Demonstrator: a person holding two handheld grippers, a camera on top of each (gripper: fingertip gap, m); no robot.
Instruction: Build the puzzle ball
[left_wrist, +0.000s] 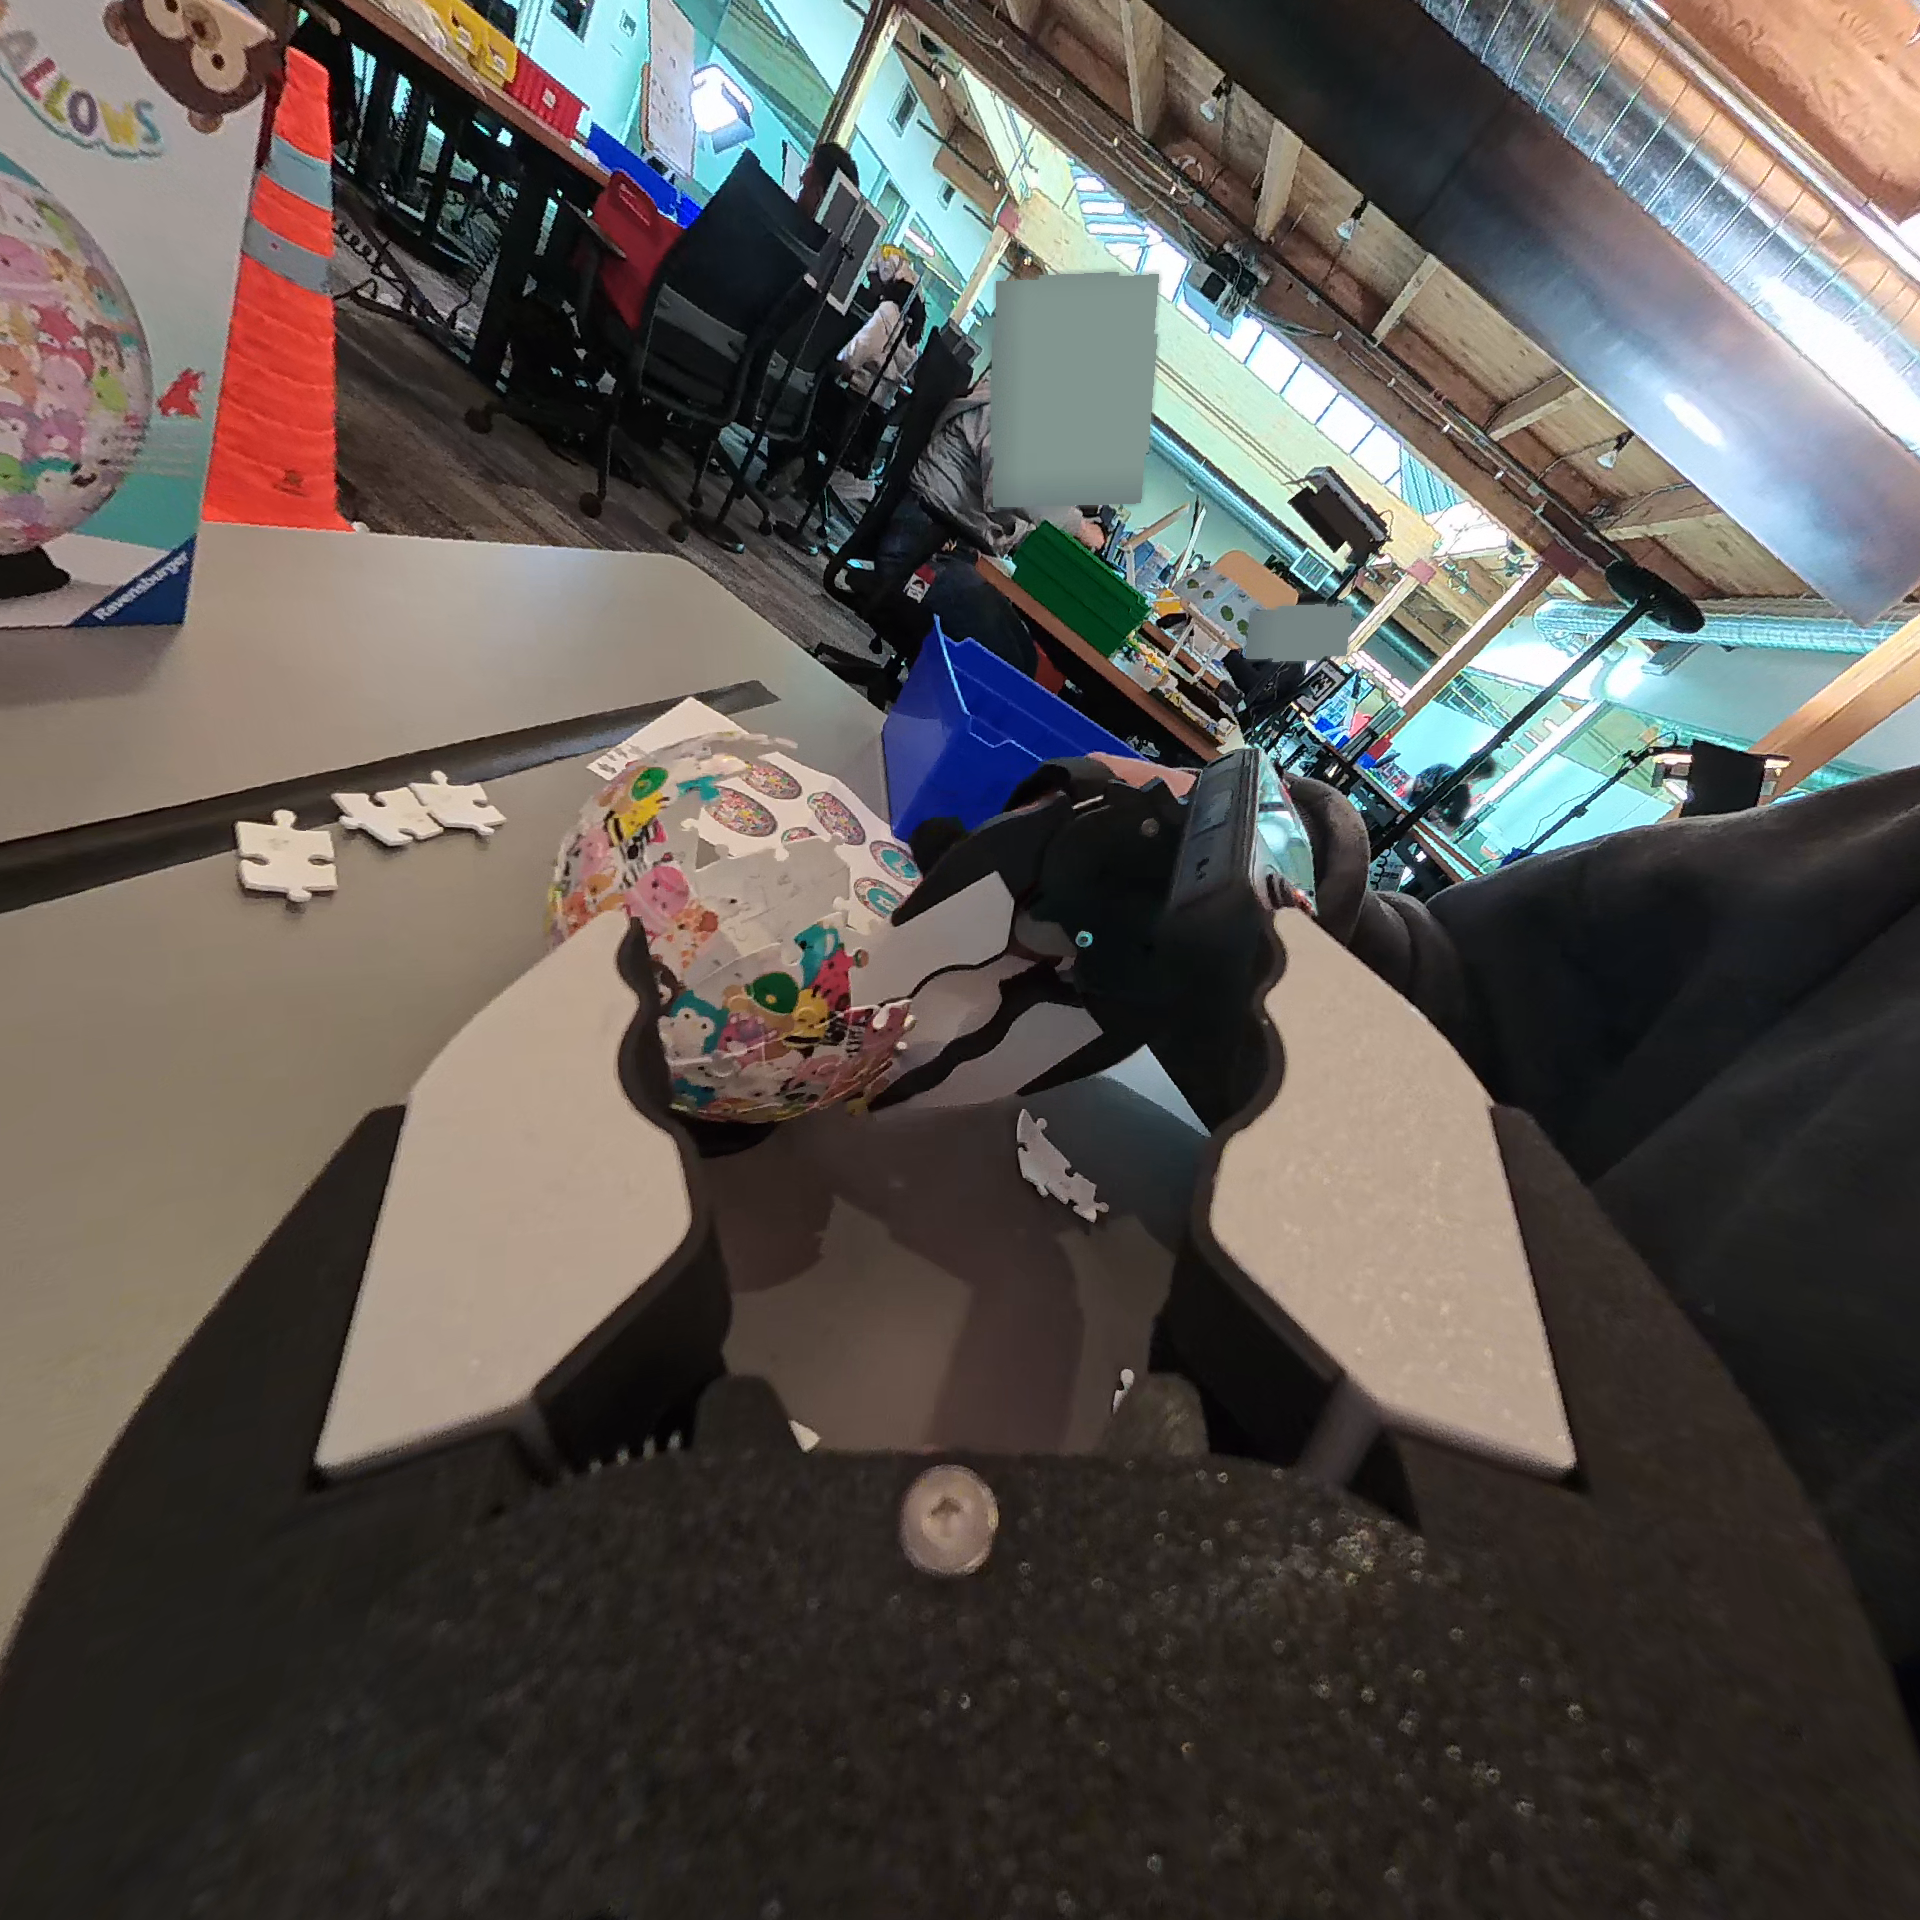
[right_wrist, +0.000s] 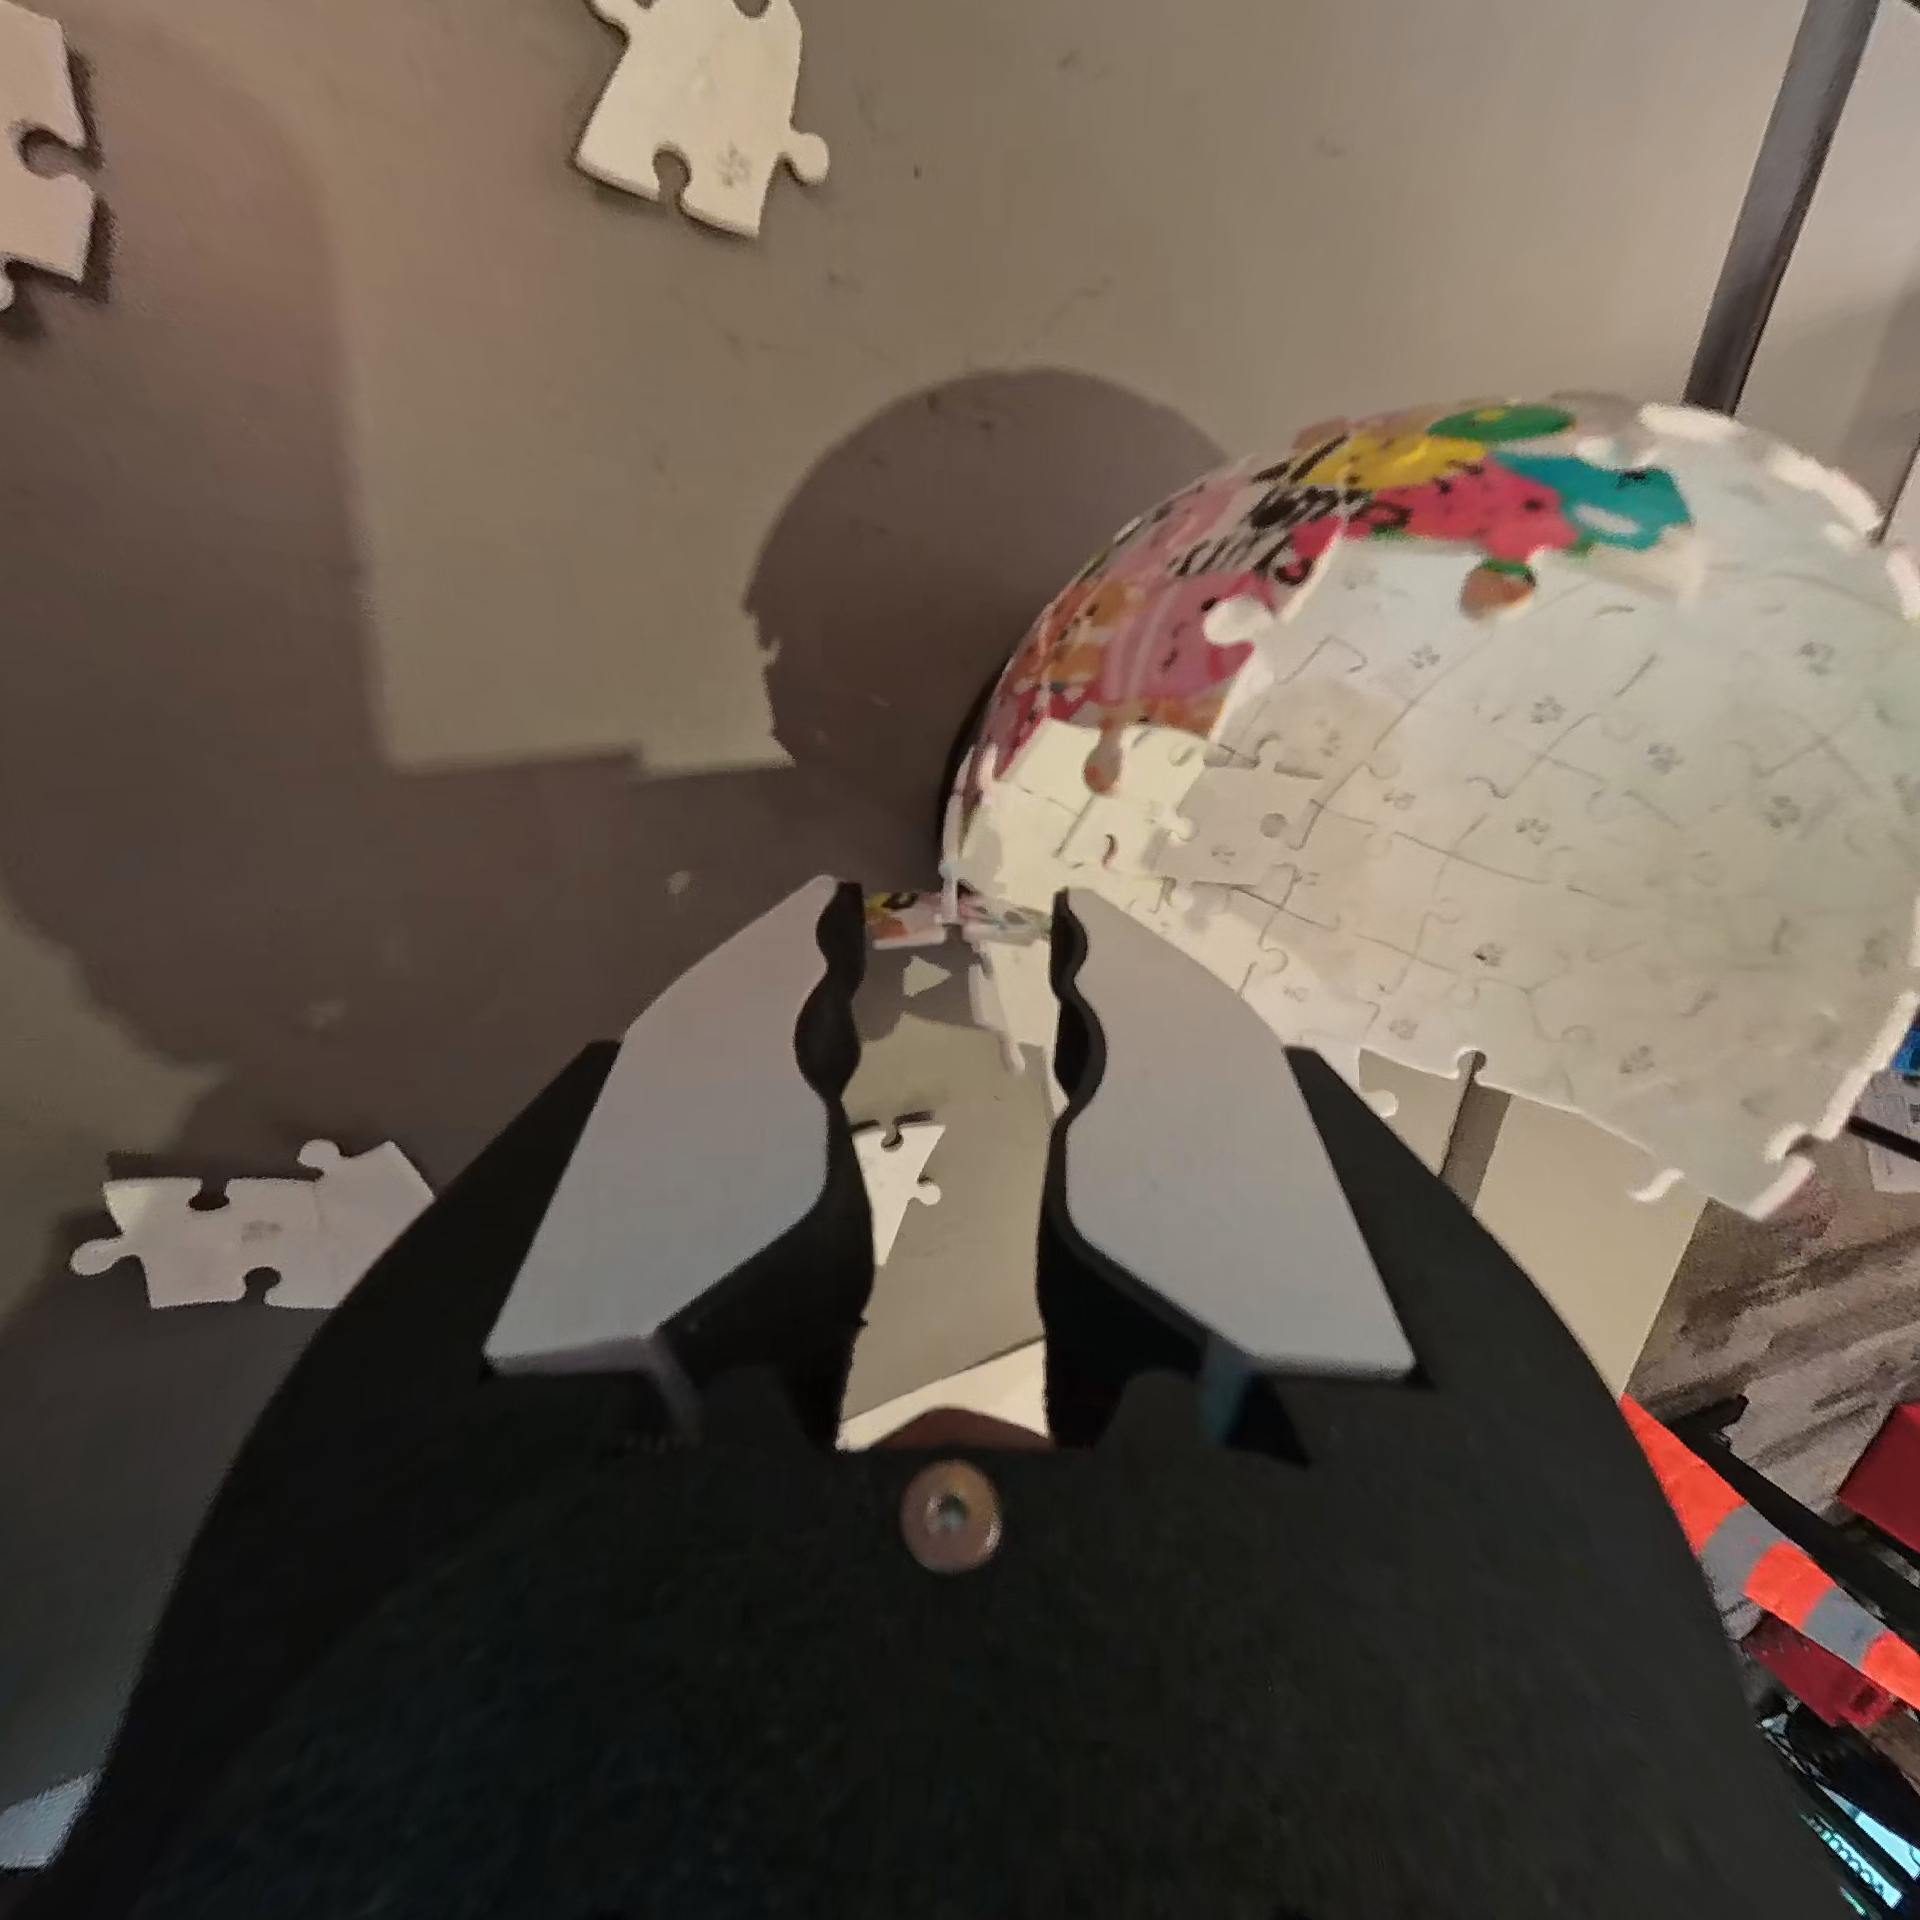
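Honestly, right gripper (right_wrist: 954, 914) half-open, empty, at the half-built ball's (right_wrist: 1507, 790) rim; left gripper (left_wrist: 945, 997) wide open; a nudge could pop pieces.

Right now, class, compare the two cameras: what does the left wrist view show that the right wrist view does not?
Only the left wrist view shows the puzzle box, the orange cone, the blue bin, and the right gripper reaching to the ball's lower edge. Only the right wrist view shows the ball's white inner side close up. Both show the unfinished puzzle ball, loose white pieces and the grey table.
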